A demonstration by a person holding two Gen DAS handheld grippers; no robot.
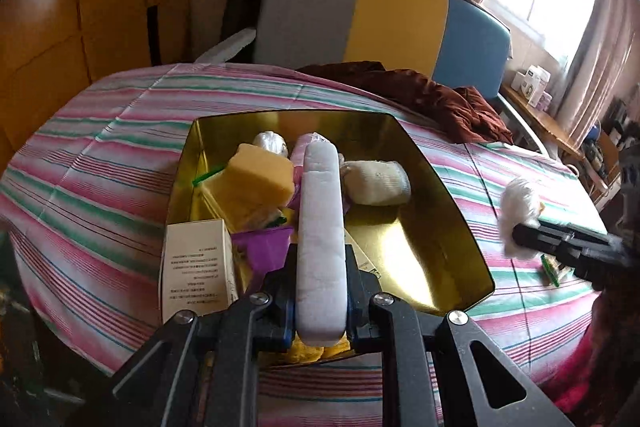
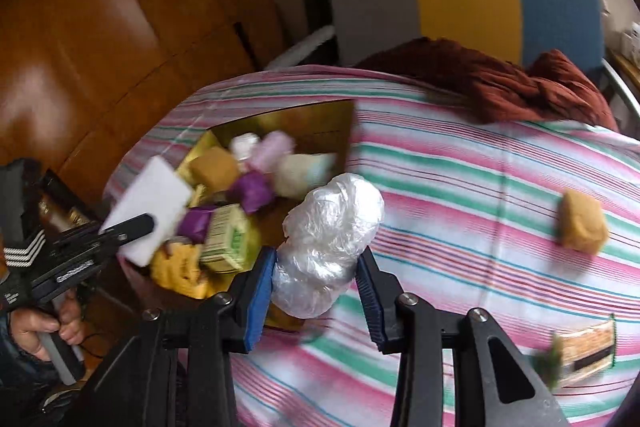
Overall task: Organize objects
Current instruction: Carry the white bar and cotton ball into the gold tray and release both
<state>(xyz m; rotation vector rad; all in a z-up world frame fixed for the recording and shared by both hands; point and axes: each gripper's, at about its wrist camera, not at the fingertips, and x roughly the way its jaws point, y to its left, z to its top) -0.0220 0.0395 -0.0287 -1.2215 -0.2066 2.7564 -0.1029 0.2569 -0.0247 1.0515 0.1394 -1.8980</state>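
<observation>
White pad (image 1: 322, 239) over gold box (image 1: 448, 227)

The left tool (image 1: 322, 259) clamps a flat pad (image 1: 322, 227) edge-on, over the near end of the tray (image 1: 452, 227) on the bed (image 1: 100, 155). In the tray ahead of it lie a sponge (image 1: 262, 173) to the left, a rolled sock (image 1: 378, 183) to the right, and a box (image 1: 196, 263) near left. The right tool (image 2: 316, 279) grips a plastic-bag bundle (image 2: 332, 243) just right of the tray. Farther right on the bed sits another sponge (image 2: 582, 227); a packet (image 2: 588, 347) lies near right. A cloth (image 2: 500, 83) lies far ahead.
</observation>
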